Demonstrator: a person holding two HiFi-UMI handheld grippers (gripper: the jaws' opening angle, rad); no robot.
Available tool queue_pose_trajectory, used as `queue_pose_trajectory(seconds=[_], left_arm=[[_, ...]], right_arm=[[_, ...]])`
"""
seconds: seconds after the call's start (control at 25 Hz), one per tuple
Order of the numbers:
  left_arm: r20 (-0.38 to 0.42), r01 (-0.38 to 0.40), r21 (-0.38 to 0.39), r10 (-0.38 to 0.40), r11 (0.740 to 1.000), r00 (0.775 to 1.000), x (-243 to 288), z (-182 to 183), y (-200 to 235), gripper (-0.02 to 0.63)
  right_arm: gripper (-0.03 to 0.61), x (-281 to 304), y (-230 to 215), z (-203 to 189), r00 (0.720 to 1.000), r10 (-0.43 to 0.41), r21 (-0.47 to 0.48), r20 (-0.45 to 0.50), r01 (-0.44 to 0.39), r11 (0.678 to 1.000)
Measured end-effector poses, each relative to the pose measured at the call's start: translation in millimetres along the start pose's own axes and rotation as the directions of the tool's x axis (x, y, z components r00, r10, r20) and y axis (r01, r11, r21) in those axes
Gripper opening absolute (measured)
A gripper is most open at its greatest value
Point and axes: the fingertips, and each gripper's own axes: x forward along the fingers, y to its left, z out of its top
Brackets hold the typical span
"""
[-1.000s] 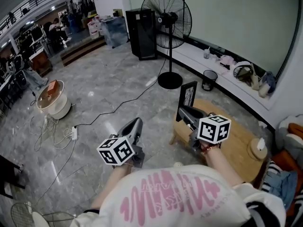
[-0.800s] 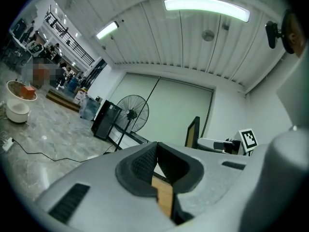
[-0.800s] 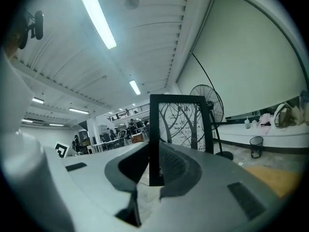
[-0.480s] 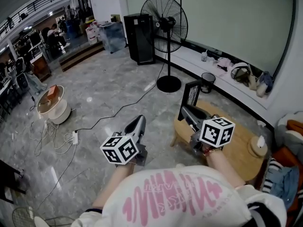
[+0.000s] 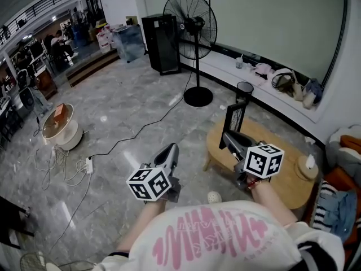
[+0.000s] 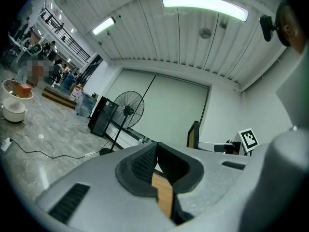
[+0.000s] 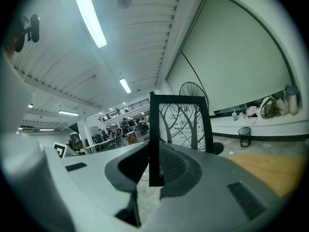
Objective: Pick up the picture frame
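The picture frame (image 5: pixel 236 116) is black with a print of bare trees. It stands upright over the near-left edge of the low wooden table (image 5: pixel 282 176), held by its lower side edge in my right gripper (image 5: pixel 228 138). In the right gripper view the picture frame (image 7: pixel 181 124) fills the middle, and my right gripper (image 7: pixel 153 167) is shut on its left bar. My left gripper (image 5: pixel 171 150) hovers over the floor left of the table, shut and empty. In the left gripper view my left gripper (image 6: pixel 155 154) has its jaws together, and the picture frame (image 6: pixel 193 135) shows edge-on at the right.
A standing fan (image 5: pixel 189 22) and a black cabinet (image 5: pixel 161 41) stand beyond the table, with a wastebasket (image 5: pixel 243 90) near the wall ledge. A cable and power strip (image 5: pixel 88 164) lie on the floor at left. A white bottle (image 5: pixel 309 162) stands on the table's right end.
Both grippers have drifted a little to the right in the head view. The picture frame has gone with the right gripper, still upright in its jaws.
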Motion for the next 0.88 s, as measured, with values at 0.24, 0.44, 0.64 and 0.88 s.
queue_pose_trajectory(seconds=[0.24, 0.44, 0.64, 0.88], left_arm=[[-0.01, 0.004, -0.022, -0.004, 1.0, 1.0, -11, -10, 2, 0.003], [-0.021, 0.001, -0.03, -0.001, 1.0, 1.0, -13, -18, 3, 0.003], [-0.031, -0.007, -0.04, 0.006, 0.999, 0.999, -17, -23, 4, 0.003], [-0.033, -0.009, -0.05, 0.008, 0.999, 0.999, -22, -27, 1, 0.003]], right_arm=[[0.069, -9, 2, -17, 0.999, -0.038, -0.015, -0.028, 0.037, 0.999], [0.069, -15, -8, -30, 0.996, -0.068, -0.018, -0.05, 0.068, 0.998], [0.069, -18, -12, -35, 0.995, -0.081, 0.004, -0.063, 0.082, 0.997], [0.069, -23, -18, -40, 0.992, -0.099, 0.006, -0.079, 0.1, 0.995]])
